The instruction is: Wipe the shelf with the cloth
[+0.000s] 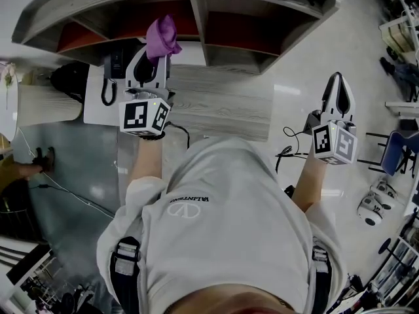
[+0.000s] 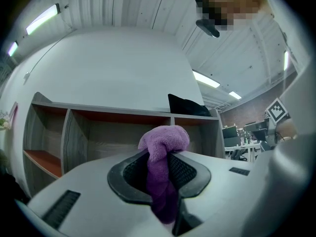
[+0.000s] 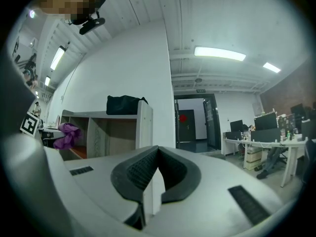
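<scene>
**A:** What is my left hand doing?

**B:** Your left gripper (image 1: 159, 52) is pinching the purple cloth (image 1: 162, 36). Its fingers (image 2: 187, 174) are pressing on the cloth from both sides. A bunched part is standing up above them, and the rest is hanging down between them.

**A:** And where is the cloth sitting now?

**B:** You are holding it up in the air, in front of the shelf (image 1: 200, 12). In the left gripper view it is lining up with the upright board between two open compartments. The shelf is looking some way behind it, so the cloth is not touching any board there.

**A:** Is anything lying on the shelf?

**B:** A black bag (image 2: 185, 105) is resting on its top board, toward the right end. The compartments are showing grey wood walls and red-brown floors.

**A:** And my right hand?

**B:** You are holding the right gripper (image 1: 338, 82) well apart from the shelf, out to the right of it and over the pale floor (image 1: 308, 57). Its fingers (image 3: 133, 169) are meeting at the tips and are gripping nothing. They are pointing past the right end of the shelf.
</scene>
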A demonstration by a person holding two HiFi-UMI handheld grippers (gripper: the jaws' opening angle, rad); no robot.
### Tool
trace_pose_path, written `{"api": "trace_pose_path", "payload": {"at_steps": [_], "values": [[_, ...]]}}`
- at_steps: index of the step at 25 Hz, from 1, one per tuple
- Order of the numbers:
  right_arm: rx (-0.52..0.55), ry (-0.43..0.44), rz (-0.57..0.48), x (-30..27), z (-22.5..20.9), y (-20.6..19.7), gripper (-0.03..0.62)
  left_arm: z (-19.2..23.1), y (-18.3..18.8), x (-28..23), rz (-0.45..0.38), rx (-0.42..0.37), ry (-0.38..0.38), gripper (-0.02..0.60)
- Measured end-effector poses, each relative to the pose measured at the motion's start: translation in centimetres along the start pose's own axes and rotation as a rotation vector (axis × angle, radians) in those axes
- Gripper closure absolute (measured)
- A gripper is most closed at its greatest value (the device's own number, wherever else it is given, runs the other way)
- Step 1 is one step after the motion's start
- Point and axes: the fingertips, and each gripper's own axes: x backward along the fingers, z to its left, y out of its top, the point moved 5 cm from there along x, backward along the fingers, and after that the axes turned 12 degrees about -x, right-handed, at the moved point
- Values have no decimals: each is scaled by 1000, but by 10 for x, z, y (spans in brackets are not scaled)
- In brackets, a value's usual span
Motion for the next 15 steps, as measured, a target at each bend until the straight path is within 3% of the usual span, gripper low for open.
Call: {"api": "trace_pose_path", "payload": {"at_steps": [15], "values": [[9,-9,7,1,3,-2,594,-4,-9,-3,13,20,-15,499]]}}
